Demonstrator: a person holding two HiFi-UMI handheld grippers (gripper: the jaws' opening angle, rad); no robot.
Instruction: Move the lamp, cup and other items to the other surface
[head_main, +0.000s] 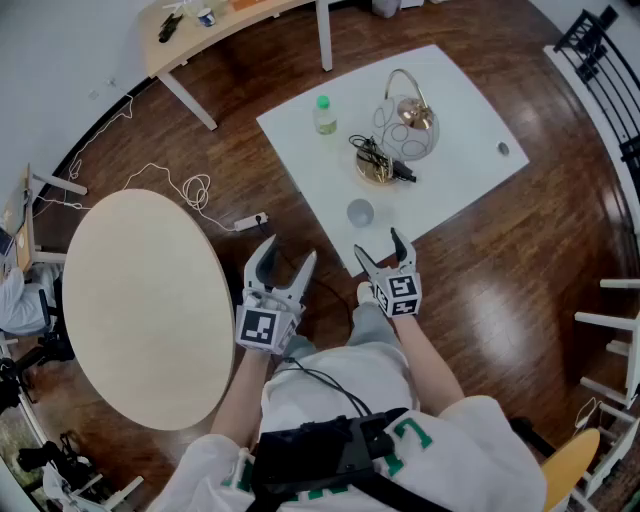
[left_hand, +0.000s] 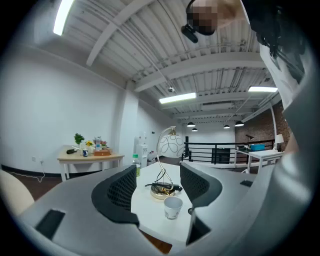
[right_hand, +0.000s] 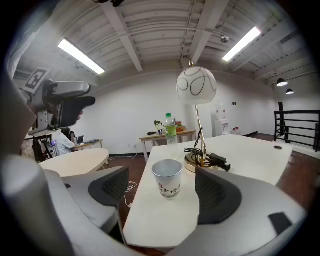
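On the white square table (head_main: 460, 110) stand a paper cup (head_main: 360, 212) near the front edge, a gold-based lamp (head_main: 398, 135) with a white patterned globe and a coiled black cord, and a green-capped bottle (head_main: 324, 115). My right gripper (head_main: 384, 250) hovers open just short of the table's near corner, the cup (right_hand: 168, 178) ahead between its jaws but apart from them. To its left my left gripper (head_main: 284, 260) is open and holds nothing, over the floor. It faces the cup (left_hand: 172, 207), lamp (left_hand: 167, 155) and bottle (left_hand: 136, 165).
A round beige table (head_main: 140, 310) lies to the left. A white power strip and cable (head_main: 250, 219) trail on the wooden floor between the tables. A wooden desk (head_main: 200, 25) with small items stands at the back. A black railing (head_main: 610, 70) runs at the right. A small dark item (head_main: 503, 149) lies on the white table's right side.
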